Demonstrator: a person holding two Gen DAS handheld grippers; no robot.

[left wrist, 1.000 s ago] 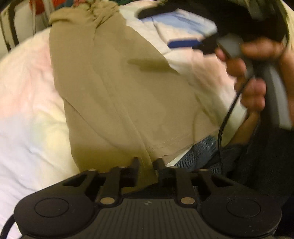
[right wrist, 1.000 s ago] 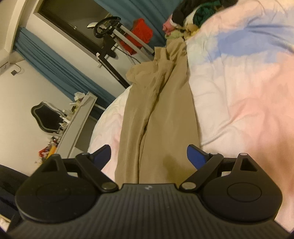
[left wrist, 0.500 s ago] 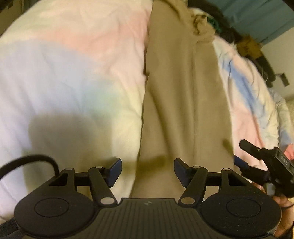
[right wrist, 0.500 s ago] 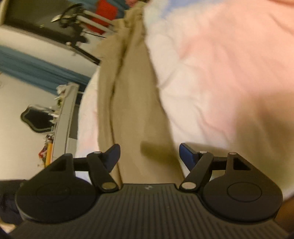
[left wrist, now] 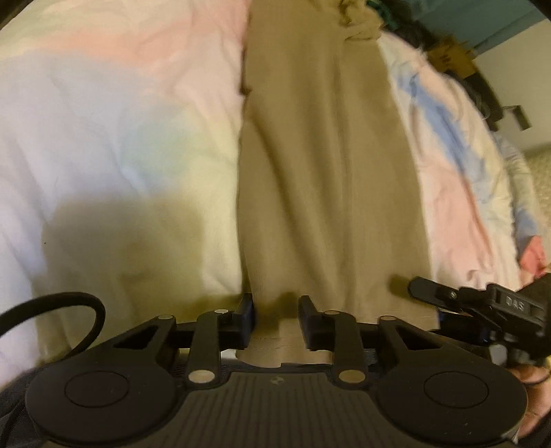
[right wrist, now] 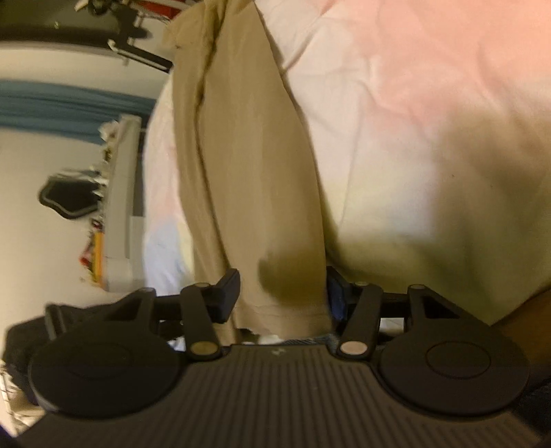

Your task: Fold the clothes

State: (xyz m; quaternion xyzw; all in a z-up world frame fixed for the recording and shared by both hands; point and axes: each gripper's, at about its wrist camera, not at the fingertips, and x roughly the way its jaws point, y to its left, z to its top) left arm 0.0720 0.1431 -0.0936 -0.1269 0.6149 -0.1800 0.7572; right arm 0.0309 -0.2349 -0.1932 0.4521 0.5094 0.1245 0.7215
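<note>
A long tan garment (left wrist: 327,172) lies stretched lengthwise on the pastel bedspread (left wrist: 120,138), its hem nearest me. My left gripper (left wrist: 277,320) points down at the hem's left corner. Its jaws are closing with flat hem cloth between them, and the pads do not pinch it. In the right wrist view the same tan garment (right wrist: 248,155) runs away from me. My right gripper (right wrist: 284,293) straddles the hem's right corner, jaws closing and still wide, with cloth between them. The right gripper (left wrist: 482,303) also shows at the lower right of the left wrist view, held by a hand.
A heap of other clothes (left wrist: 389,17) lies at the far end of the bed. A black cable (left wrist: 69,303) loops at the left. Beyond the bed's edge stand a white dresser (right wrist: 120,193), blue curtains (right wrist: 69,103) and a dark frame (right wrist: 137,51).
Both grippers let the cloth lie and shifted to the near hem corners. The left one opened wide, then narrowed around the hem. The right one sank toward the bed and its jaws narrowed.
</note>
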